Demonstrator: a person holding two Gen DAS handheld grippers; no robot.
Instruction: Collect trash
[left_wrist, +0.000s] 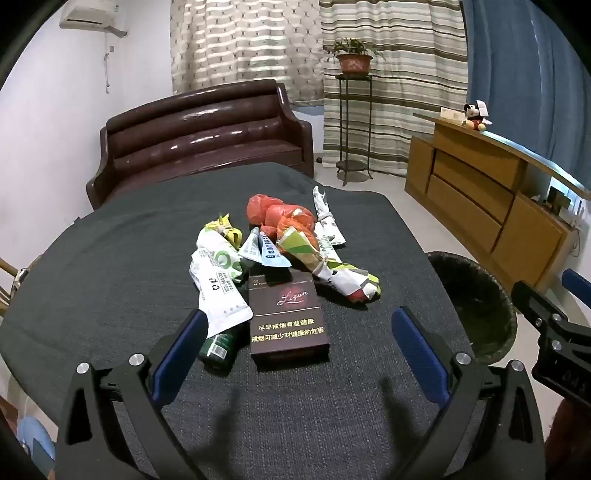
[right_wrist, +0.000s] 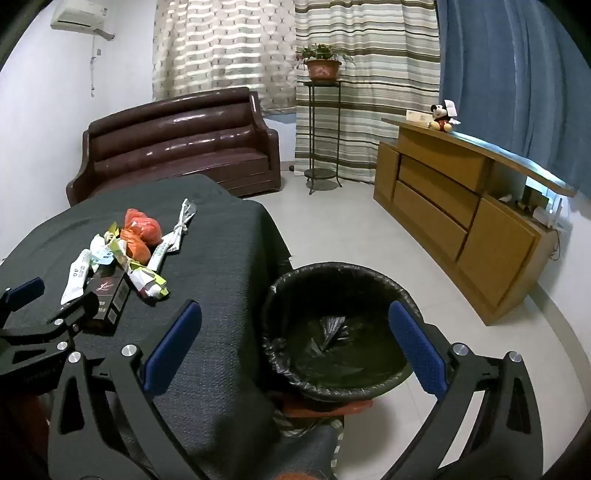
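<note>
— Blue-padded fingers (left_wrist: 184, 343) of the left gripper (left_wrist: 299, 354) fill the bottom of its view, spread wide and holding nothing. What lies between them?

— Dark grey tablecloth (left_wrist: 110, 266), and just ahead a dark cigarette box (left_wrist: 288, 321), lying flat with its near end between the fingertips but touching neither. A green bottle (left_wrist: 218, 347) lies just beside the left pad, half under a white sachet (left_wrist: 218, 291).

— And behind that?

— A heap of trash, all touching: a pale blue sachet (left_wrist: 267, 251), a red plastic bag (left_wrist: 280, 218), a knotted patterned wrapper (left_wrist: 340, 273) and a twisted white wrapper (left_wrist: 325, 218).

— Where is the right gripper (right_wrist: 295, 339)?

— Off the table's right edge, released as well, hovering over a bin with a black liner (right_wrist: 332, 332) that stands on the pale tiled floor (right_wrist: 369, 236), close against the table.

— The room?

— A brown leather sofa (right_wrist: 177, 140) beyond the table, striped curtains (right_wrist: 369, 74), a potted plant (right_wrist: 323, 64) on a metal stand, and a wooden sideboard (right_wrist: 461, 221) with a Mickey Mouse toy (right_wrist: 441, 116) on top.
</note>
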